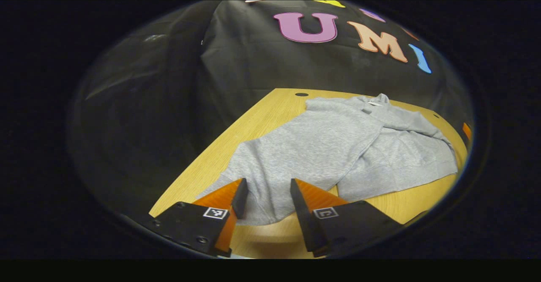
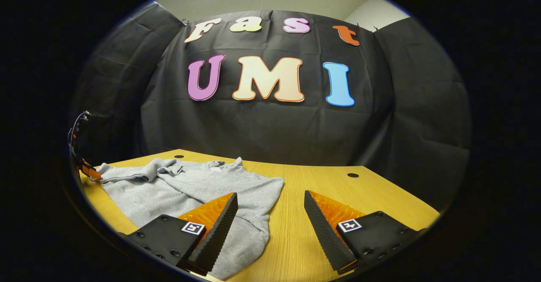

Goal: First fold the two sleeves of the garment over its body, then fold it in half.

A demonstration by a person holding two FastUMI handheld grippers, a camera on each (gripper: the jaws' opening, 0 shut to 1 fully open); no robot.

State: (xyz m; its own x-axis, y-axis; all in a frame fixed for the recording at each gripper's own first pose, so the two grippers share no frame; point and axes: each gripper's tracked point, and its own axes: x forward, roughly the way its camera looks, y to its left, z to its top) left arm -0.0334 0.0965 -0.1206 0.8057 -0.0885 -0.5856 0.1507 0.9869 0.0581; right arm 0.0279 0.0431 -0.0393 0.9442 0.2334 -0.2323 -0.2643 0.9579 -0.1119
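Note:
A grey sweatshirt [image 1: 321, 146] lies flat on the wooden table [image 1: 262, 117], collar at the far end, with one part folded over its body. My left gripper [image 1: 266, 195] is open just above the garment's near edge, and grey cloth shows between its fingers. In the right gripper view the sweatshirt [image 2: 198, 189] lies at the left, rumpled near the collar. My right gripper [image 2: 270, 203] hangs open over the garment's right edge and the bare table [image 2: 329, 180], holding nothing. The left finger [image 2: 219, 218] is over cloth.
The booth's black cloth wall stands close behind the table. Small round holes [image 2: 353, 175] [image 1: 301, 94] sit near the table's far edge. An orange part of the other gripper [image 1: 466, 130] shows past the garment, and likewise at the left edge [image 2: 91, 172].

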